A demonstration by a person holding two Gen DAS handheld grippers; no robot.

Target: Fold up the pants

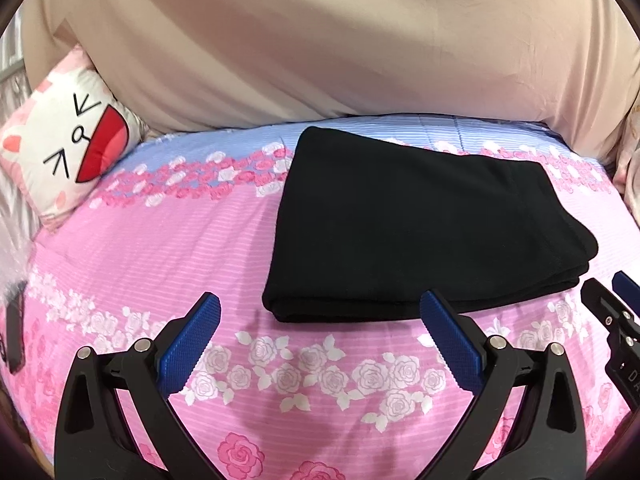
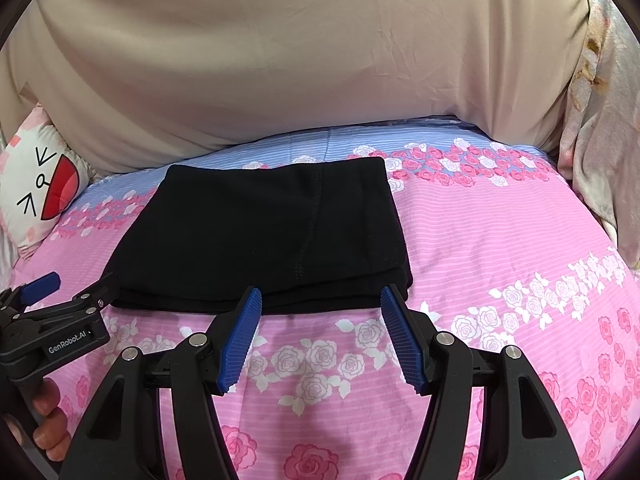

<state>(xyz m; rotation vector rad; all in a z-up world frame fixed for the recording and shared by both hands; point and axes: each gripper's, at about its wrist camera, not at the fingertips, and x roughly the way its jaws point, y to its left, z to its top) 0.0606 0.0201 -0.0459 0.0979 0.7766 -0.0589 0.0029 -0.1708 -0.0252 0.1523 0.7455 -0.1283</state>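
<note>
So your black pants [image 2: 264, 236] are folded into a compact, stacked rectangle sitting flat on the bed [image 2: 500, 240], on the pink rose-print sheet near the middle. The layered open edges face you, and the smooth end points away toward the big beige pillow [image 2: 300, 60]. In the right wrist view the bundle's long axis runs roughly left to right across the bed, with a seam running front to back down its top.

Your left hand-held gripper [image 1: 320, 312] is spread wide with nothing between the blue pads, hovering just short of the near edge. Your right hand-held gripper [image 2: 320, 300] is spread too, also empty, tips right at the near edge of the pants but not pinching anything.

The cartoon-face cushion [image 1: 68, 144] sits off at the left, well apart from the pants.
</note>
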